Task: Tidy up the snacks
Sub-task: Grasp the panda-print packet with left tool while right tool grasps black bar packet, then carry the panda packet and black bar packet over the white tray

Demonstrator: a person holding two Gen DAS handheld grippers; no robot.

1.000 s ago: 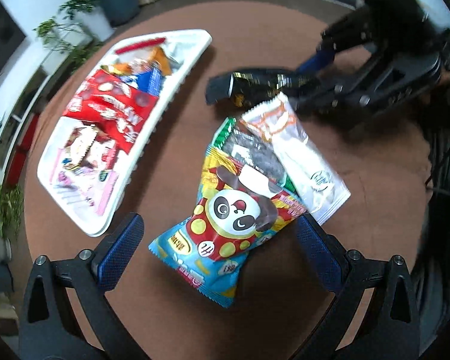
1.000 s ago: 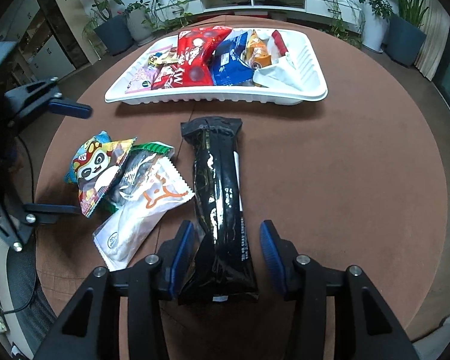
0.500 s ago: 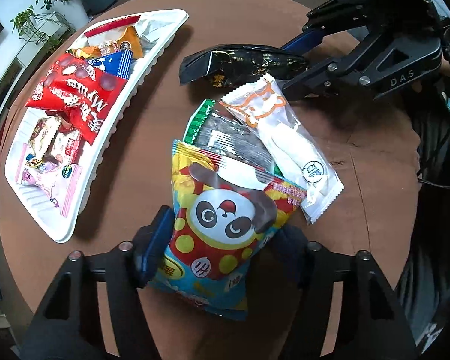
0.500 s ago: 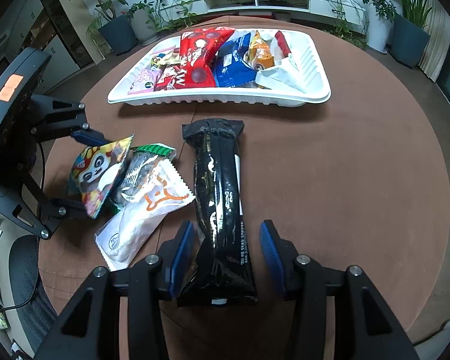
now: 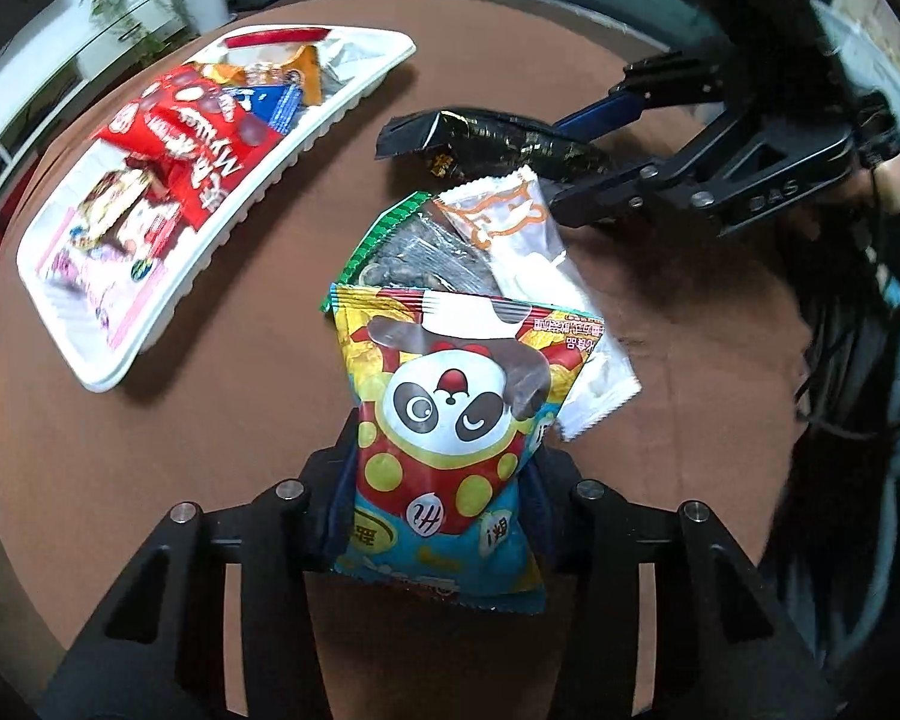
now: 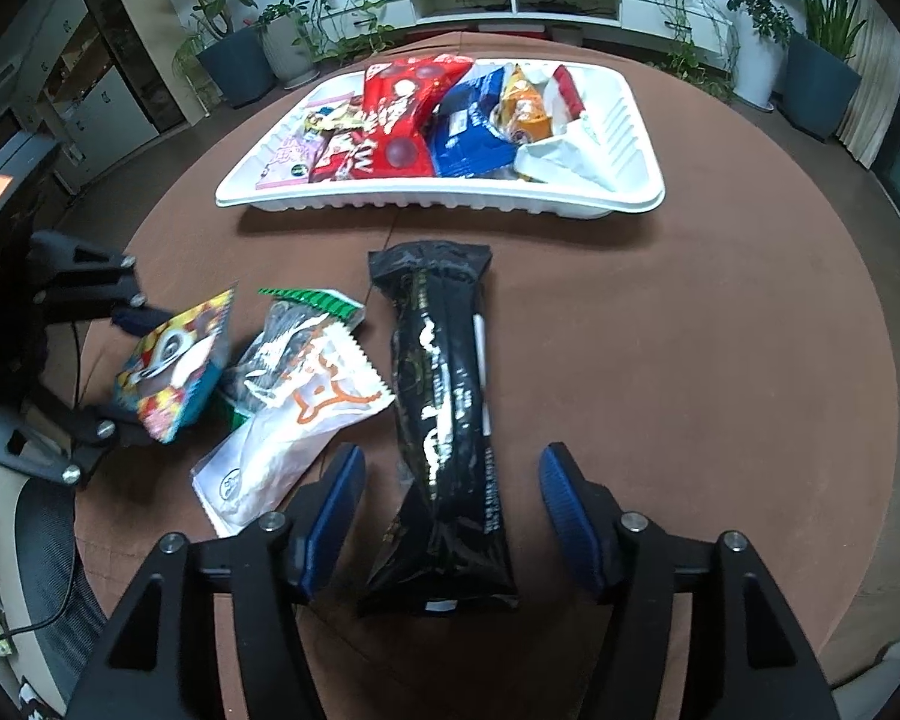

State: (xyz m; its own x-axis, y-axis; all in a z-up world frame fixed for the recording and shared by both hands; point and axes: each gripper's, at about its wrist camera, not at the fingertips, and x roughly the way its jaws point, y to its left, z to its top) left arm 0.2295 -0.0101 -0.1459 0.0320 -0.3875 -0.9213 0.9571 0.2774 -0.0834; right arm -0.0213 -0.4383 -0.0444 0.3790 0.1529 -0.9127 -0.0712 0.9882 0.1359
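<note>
The panda snack bag [image 5: 450,420] sits between the jaws of the left gripper [image 5: 444,498], which are closing narrow onto its lower half; the pads on both sides press into the wrapper, and the bag's top end leans over the clear green-edged packet [image 5: 420,258]. From the right wrist view the same bag [image 6: 174,366] is tilted up off the brown round table [image 6: 690,360] with the left gripper's fingers [image 6: 132,318] on either side of it.

The long black packet [image 6: 444,420] lies flat on the table, its near end between the jaws of the right gripper [image 6: 450,510]. Those jaws are opening and stand fairly wide, with a clear gap between each blue pad and the wrapper.

A white packet with an orange drawing [image 6: 306,420] lies just beside the black one, overlapping the green-edged packet. Beyond them, the white tray [image 6: 450,201] holds red, blue, orange and pink snack packs.
</note>
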